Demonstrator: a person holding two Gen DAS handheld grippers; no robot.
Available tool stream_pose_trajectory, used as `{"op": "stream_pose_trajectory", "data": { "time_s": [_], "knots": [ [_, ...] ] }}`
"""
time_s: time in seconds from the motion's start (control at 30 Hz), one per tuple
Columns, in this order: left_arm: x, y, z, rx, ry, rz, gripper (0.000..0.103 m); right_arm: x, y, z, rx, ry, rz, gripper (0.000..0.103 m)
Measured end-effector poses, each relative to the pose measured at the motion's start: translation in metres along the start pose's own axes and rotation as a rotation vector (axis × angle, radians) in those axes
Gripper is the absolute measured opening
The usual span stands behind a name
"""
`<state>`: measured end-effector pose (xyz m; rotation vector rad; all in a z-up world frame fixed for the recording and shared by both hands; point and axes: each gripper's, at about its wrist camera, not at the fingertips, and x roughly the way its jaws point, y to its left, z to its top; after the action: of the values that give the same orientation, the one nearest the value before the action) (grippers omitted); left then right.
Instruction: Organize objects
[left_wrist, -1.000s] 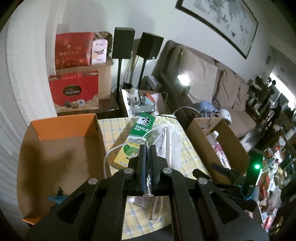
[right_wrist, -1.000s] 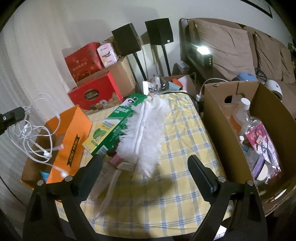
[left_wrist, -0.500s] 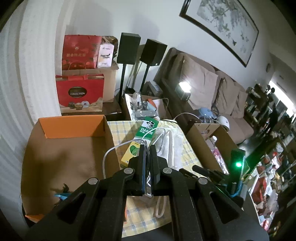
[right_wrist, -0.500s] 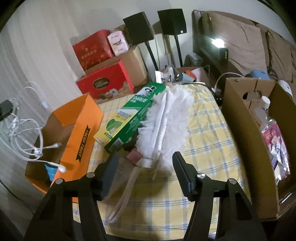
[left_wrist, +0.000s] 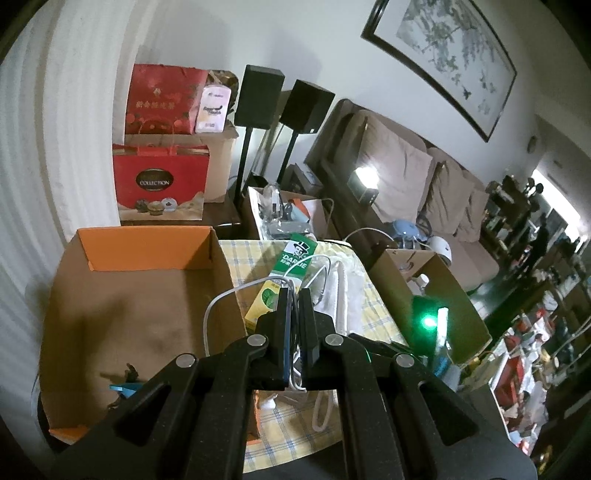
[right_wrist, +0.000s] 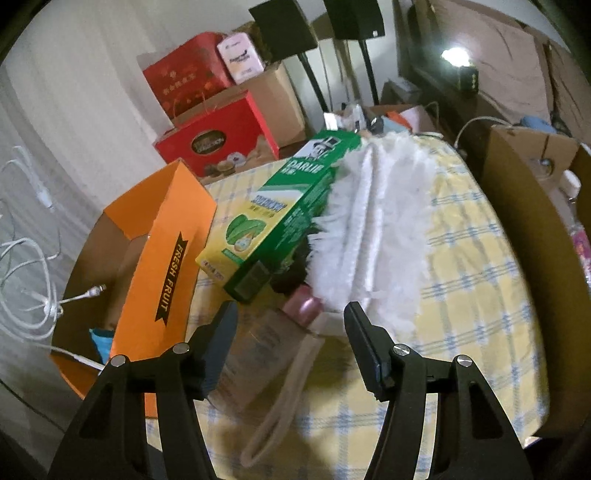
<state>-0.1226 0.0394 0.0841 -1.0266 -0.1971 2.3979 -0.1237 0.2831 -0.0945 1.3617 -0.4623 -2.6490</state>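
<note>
Pinching the white cable in our left gripper, we hold it beside the orange box; our right gripper, jaws closing but apart, straddles the duster's pink handle on the bench.

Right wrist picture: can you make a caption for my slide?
Open right claw over the white duster's pink handle, beside a green toothpaste box on the checked tablecloth.
</note>
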Motion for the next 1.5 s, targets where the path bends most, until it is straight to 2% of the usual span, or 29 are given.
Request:
{"op": "stream_pose_trajectory", "data": {
  "time_s": [0.1,0.3,0.33,0.73,0.9,1.2,1.5],
  "knots": [
    [0.003,0.001,-0.001,-0.002,0.008,-0.006,0.003,0.015,0.000,0.002,0.016,0.034,-0.006,0.054],
    [0.009,0.005,-0.002,-0.005,0.017,-0.014,0.003,0.027,-0.009,0.000,0.031,0.054,-0.067,0.054],
    [0.010,0.005,-0.002,-0.007,0.018,-0.016,0.003,0.028,-0.010,-0.001,0.006,0.046,-0.040,0.054],
    [0.022,0.010,-0.004,-0.027,0.042,-0.035,0.003,0.036,-0.009,0.005,-0.016,0.075,-0.055,0.057],
    [0.025,0.008,-0.001,-0.021,0.049,-0.043,0.003,0.020,-0.011,0.010,-0.010,0.055,-0.029,0.057],
    [0.033,-0.001,0.016,-0.002,0.053,-0.048,0.003,-0.005,-0.024,0.053,-0.039,0.001,-0.066,0.057],
    [0.058,-0.002,0.041,-0.020,0.078,-0.065,0.003,0.003,-0.051,0.130,-0.020,-0.022,-0.146,0.057]
  ]
}}
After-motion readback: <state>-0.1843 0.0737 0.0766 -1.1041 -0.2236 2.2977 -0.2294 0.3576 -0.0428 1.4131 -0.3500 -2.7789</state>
